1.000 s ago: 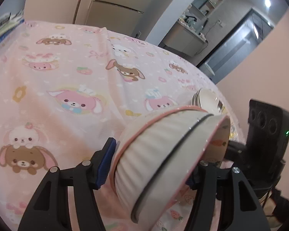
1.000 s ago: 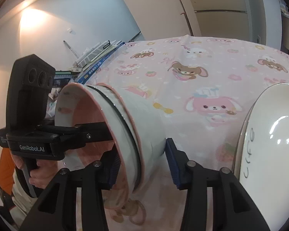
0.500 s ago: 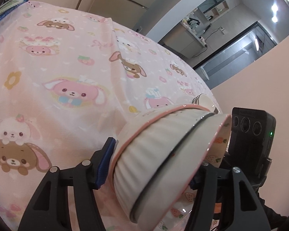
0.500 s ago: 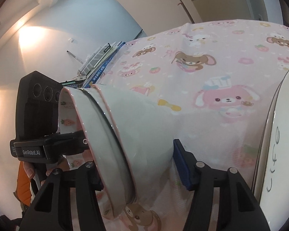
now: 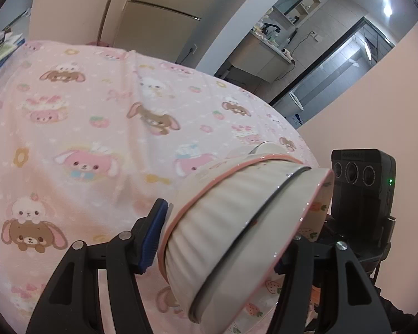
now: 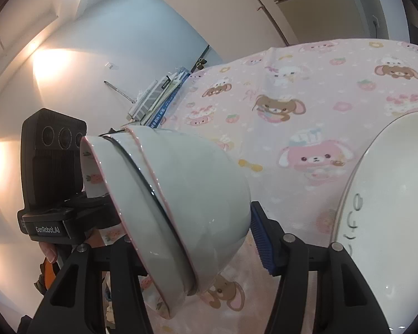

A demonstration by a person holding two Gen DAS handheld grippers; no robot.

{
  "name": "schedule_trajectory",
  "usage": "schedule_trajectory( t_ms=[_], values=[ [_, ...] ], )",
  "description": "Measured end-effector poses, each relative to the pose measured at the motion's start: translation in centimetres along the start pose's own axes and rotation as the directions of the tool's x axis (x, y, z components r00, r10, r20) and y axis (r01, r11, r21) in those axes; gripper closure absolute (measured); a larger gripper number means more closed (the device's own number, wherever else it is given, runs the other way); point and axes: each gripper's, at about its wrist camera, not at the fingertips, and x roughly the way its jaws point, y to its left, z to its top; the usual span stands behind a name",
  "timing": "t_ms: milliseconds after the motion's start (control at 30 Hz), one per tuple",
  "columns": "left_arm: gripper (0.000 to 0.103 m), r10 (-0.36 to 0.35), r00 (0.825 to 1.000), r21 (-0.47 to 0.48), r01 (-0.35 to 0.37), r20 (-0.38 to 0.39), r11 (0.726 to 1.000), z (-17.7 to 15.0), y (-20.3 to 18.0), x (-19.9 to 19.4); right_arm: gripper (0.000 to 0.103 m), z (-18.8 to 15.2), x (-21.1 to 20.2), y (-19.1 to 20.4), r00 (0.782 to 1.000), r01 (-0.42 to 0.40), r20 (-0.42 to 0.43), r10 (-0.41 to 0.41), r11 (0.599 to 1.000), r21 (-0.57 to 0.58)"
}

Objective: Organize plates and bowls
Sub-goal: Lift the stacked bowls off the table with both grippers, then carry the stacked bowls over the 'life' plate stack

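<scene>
left gripper (image 5: pixel 217 239), seen in the left wrist view: jaws about half open, clamped on the nested bowls (image 5: pixel 237 222), blue pad (image 5: pixel 153 236) of the left-hand finger pressed to the ribbed white wall near the base, the other finger (image 5: pixel 315 272) against the inside of the strawberry-printed rim. bowls tipped on their side, mouth toward the right of frame, filling the lower centre, held clear above the cloth. two shells show, a pink line and a dark line marking their rims. right gripper (image 6: pixel 192 239), right wrist view: jaws about half open around the same bowls (image 6: pixel 181 200), which sit lower centre, mouth toward the left of frame. its left-hand finger lies against the rim side; the blue pad (image 6: pixel 260 240) on the other side stands just off the rounded base with a thin gap showing, so this one looks not to be squeezing. each view catches the other gripper's black camera block beyond the bowls, at right (image 5: pixel 362 189) and at left (image 6: pixel 53 167); fingers of a hand (image 6: pixel 48 253) show under the left one. beyond: pink cartoon-animal tablecloth (image 5: pixel 97 139) across the table. a white plate (image 6: pixel 390 208) with dark lettering on its rim fills the right edge of the right wrist view, near the bowls, apart. stacked books (image 6: pixel 161 97) at the cloth's far edge, upper centre.
</scene>
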Motion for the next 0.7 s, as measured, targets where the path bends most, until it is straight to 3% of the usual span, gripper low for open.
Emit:
schedule_trajectory(
  t_ms=[267, 700],
  values=[
    [0.043, -0.024, 1.0, 0.048, 0.025, -0.006, 0.999, 1.0, -4.6, 0.9, 0.043, 0.3, -4.5, -1.0, 0.999, 0.024, 0.031, -0.024, 1.0, 0.007],
    [0.043, -0.144, 0.987, 0.149, 0.152, -0.064, 0.977, 0.8, -13.0, 6.5, 0.043, -1.9, -13.9, -5.9, 0.982, 0.152, 0.101, -0.157, 0.987, 0.059]
  ],
)
